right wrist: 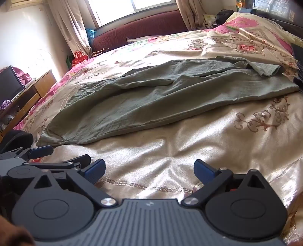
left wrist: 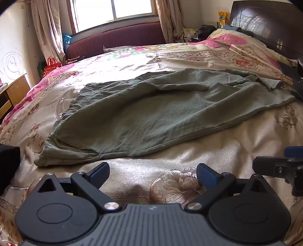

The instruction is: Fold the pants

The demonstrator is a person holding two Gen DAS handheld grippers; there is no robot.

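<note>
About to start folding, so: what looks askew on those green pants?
The green pants lie folded lengthwise on the bedspread, but the far leg's cuff is bunched and flipped, not aligned with the near hem. Both grippers are open, holding nothing.

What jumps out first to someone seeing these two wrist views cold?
The green pants sprawl across the middle of the floral bedspread, waistband to the left, legs running right, one lying loosely over the other. Both grippers, left and right, are open and empty over bare bedspread just short of the near hem. Behind, a bright window.
</note>
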